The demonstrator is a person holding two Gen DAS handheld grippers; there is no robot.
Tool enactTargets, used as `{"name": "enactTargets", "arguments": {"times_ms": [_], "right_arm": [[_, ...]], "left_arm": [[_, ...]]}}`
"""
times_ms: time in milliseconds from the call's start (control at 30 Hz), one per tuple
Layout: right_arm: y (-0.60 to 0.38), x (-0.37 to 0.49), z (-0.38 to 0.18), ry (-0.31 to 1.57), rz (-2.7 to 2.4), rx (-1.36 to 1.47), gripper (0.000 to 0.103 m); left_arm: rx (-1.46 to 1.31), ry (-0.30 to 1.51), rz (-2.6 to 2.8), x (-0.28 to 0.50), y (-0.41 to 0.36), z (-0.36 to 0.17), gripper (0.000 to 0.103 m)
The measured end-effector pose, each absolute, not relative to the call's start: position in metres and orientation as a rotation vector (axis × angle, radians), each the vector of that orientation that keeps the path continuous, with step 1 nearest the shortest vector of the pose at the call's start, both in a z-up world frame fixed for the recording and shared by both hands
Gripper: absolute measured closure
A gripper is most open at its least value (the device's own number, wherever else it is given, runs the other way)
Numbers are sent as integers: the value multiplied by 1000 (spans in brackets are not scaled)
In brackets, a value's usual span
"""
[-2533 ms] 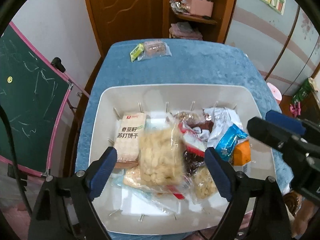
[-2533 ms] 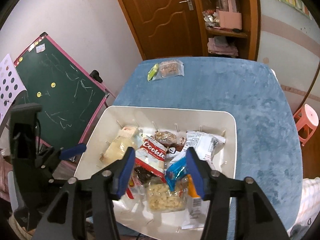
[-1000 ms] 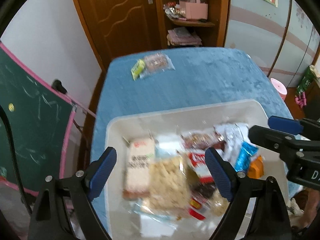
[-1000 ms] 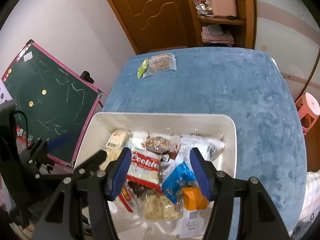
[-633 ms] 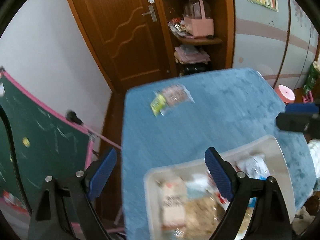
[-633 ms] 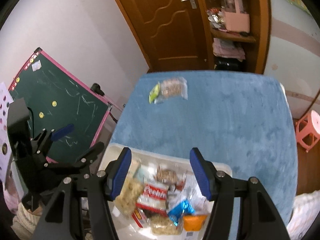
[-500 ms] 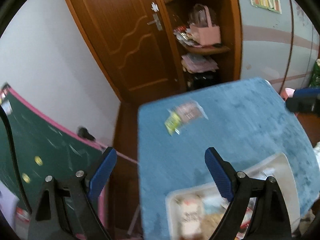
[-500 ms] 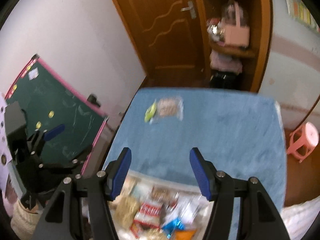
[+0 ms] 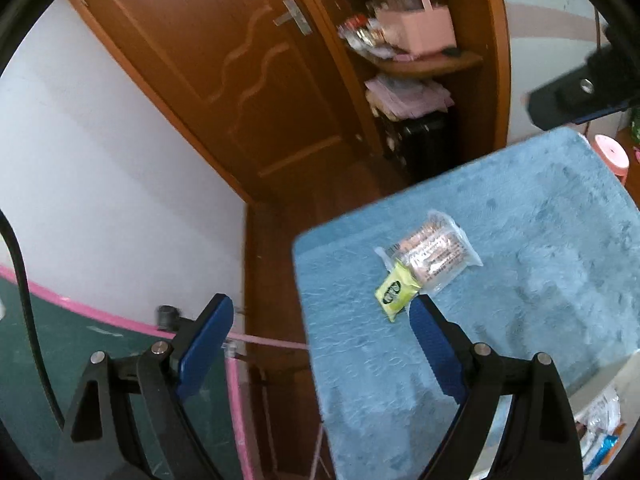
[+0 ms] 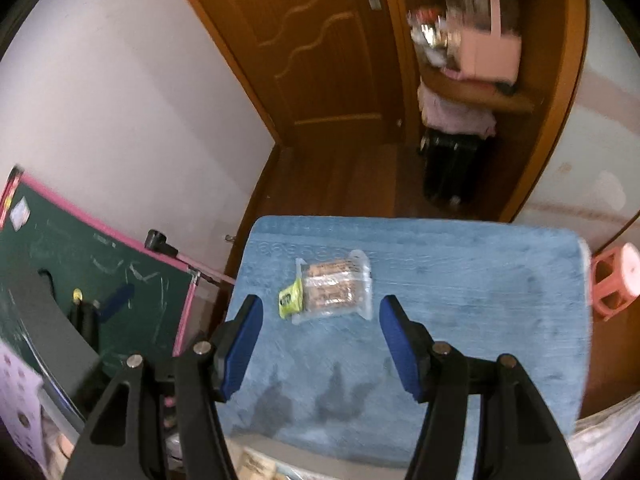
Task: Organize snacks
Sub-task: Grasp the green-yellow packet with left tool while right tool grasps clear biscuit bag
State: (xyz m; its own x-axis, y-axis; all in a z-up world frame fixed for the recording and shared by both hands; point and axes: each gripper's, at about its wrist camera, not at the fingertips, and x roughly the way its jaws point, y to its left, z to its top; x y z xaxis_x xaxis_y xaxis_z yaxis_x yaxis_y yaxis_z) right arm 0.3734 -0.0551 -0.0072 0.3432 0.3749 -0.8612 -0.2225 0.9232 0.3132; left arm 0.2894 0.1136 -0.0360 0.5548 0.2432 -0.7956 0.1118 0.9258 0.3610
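Nearest in the right wrist view, the right gripper [image 10: 320, 344] hangs above the blue tablecloth [image 10: 460, 300] with its blue-padded jaws apart and nothing between them. Its shadow falls on the cloth just below the pads. At the bottom edge of that view a sliver of the white bin [image 10: 280, 454] shows, with blurred snack packs inside.

In the left wrist view, the left gripper [image 9: 316, 356] has its jaws spread wide and empty. Its left pad hangs over the floor beside the table's left edge; its right pad is over the cloth. The white bin [image 9: 624, 372] shows only as a rim at the lower right corner, with wrapped snacks [image 9: 604, 440] inside, blurred.

Further out, two snacks lie on the cloth toward the far left corner of the table, outside the bin. A clear packet of brown biscuits [image 10: 334, 290] lies flat, and a small yellow-green sachet [image 10: 290, 300] touches its left side. Neither gripper touches them.

To the left of the table stands a green chalkboard with a pink frame [image 10: 100, 264]. To the right, a pink stool [image 10: 616, 280] stands on the floor.

Beyond the table are a wooden door [image 10: 320, 40] and an open shelf bearing a pink basket [image 10: 488, 52].
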Motion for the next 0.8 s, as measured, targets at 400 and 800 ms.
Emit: {"name": "enactTargets", "arguments": {"times_ms": [400, 800], "right_arm": [[-20, 431, -144, 1333, 395, 190, 42], [-16, 450, -182, 1353, 444, 291, 42]], "left_arm": [[436, 1098, -43, 335, 114, -168, 14], [302, 1058, -98, 357, 124, -205, 14]]}}
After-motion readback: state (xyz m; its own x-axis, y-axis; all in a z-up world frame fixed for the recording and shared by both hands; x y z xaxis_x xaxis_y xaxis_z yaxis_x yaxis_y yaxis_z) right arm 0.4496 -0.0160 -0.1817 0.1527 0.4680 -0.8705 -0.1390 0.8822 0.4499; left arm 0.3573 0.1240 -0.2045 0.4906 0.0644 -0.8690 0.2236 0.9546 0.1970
